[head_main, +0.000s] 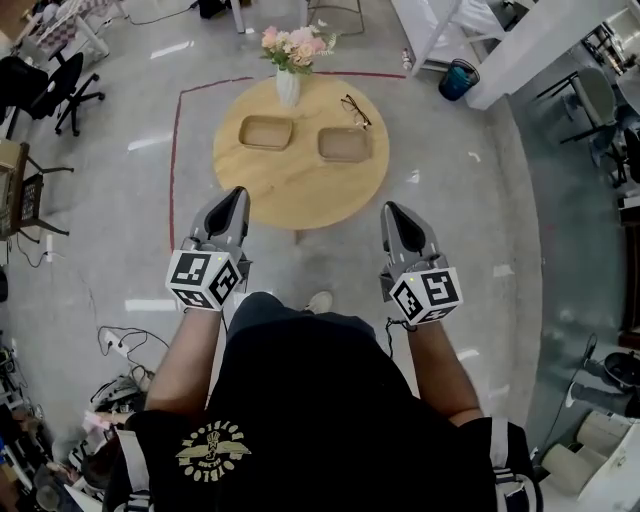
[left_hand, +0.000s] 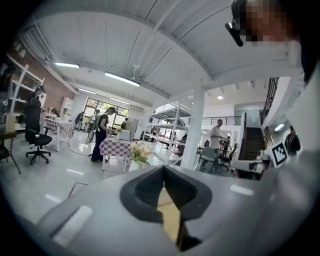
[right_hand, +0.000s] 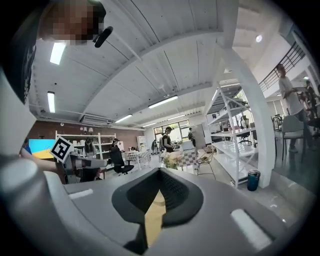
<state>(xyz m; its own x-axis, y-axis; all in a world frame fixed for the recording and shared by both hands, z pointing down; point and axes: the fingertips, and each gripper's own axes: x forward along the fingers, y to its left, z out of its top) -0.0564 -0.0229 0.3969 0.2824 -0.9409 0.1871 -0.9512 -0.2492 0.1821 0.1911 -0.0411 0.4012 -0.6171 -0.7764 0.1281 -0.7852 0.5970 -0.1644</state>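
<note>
We stand before the round wooden table (head_main: 300, 195); on it the left tray (head_main: 266, 132) and the right tray (head_main: 345, 145) lie side by side, long axes running left-right; our left gripper (head_main: 236, 196) and right gripper (head_main: 391, 210) point forward over its near edge, jaws pressed together, empty; the flower vase (head_main: 288, 88) stands at the far rim.

The floor (head_main: 110, 210) was polished grey concrete, marked with a red tape line (head_main: 174, 150) and strewn with cables (head_main: 118, 348) at one edge. A black office chair (head_main: 62, 80) and a blue bin (head_main: 458, 80) stood on it. The ceiling (left_hand: 150, 45) was white and beamed, lit by strip lights (left_hand: 122, 79). A white column (left_hand: 192, 125), a brick wall (left_hand: 52, 92), tall windows (left_hand: 97, 107), a staircase (left_hand: 255, 140) and white shelving (right_hand: 232, 145) were noted.
</note>
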